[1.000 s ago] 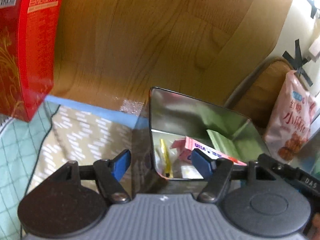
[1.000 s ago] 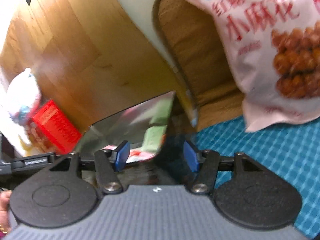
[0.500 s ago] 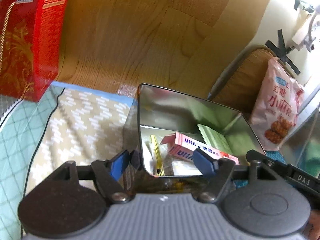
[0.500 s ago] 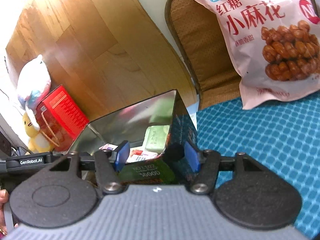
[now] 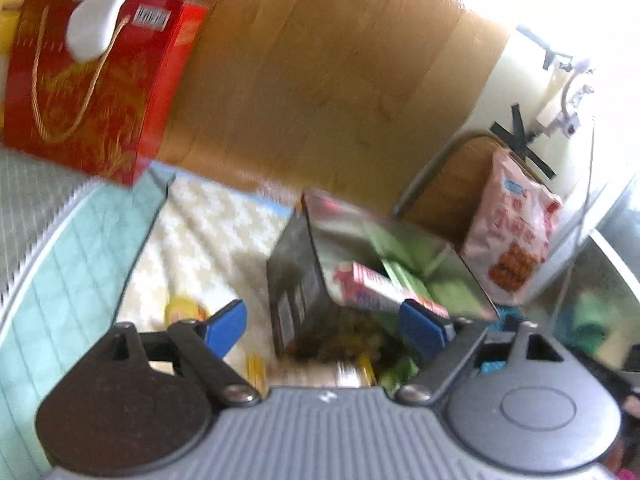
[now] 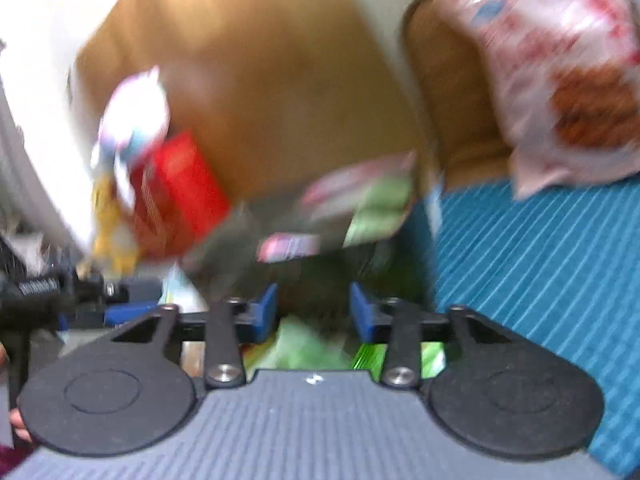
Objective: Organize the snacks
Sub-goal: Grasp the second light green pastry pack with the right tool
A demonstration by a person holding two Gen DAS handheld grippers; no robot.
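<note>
A: Snacks mostly sit in the metal tin (image 5: 304,304) already: a pink box (image 5: 372,288) and green packets (image 5: 404,276) lie inside it. Organizing looks partly done.

B: What's left?

A: The big fried-twist bag (image 5: 512,232), propped on a chair (image 5: 448,184) just beyond the tin, and a red gift box (image 5: 92,92) well off to the tin's left.

B: Surface and room?

A: Patterned cloths under the tin, teal weave (image 6: 540,272) to its right; wood floor (image 5: 320,80) beyond.

B: Tongs?

A: Left gripper (image 5: 324,326) has just been opening, jaws wide, the tin's corner between them, unpressed. Right gripper (image 6: 314,308) has just been closing; too blurred to tell whether it grips anything.
</note>
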